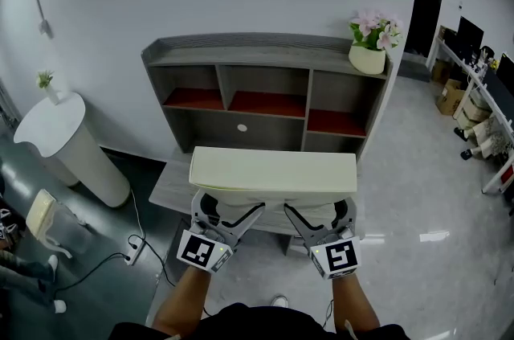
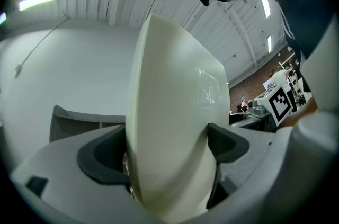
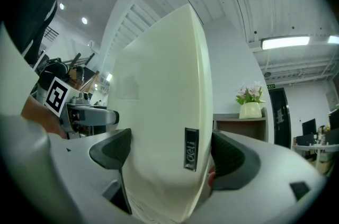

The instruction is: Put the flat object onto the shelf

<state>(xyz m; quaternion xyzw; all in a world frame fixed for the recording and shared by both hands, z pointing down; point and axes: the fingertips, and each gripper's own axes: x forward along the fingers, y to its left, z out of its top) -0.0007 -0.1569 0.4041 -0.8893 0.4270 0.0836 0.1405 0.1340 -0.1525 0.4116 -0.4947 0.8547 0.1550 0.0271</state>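
Observation:
A flat cream-white case (image 1: 273,171) hangs level in front of the grey shelf unit (image 1: 265,93), held at its near edge by both grippers. My left gripper (image 1: 227,211) is shut on the case (image 2: 169,127) near its left end; its dark pads press both faces. Near the right end my right gripper (image 1: 316,215) is shut on the case (image 3: 164,122), beside a small label (image 3: 191,149). The case hides most of the desk surface below the shelf.
The shelf unit has three open compartments with red floors (image 1: 269,103). A pot of pink flowers (image 1: 372,43) stands on its top right corner. A white pedestal (image 1: 68,139) with a small plant is at left. Cables and a power strip (image 1: 132,250) lie on the floor.

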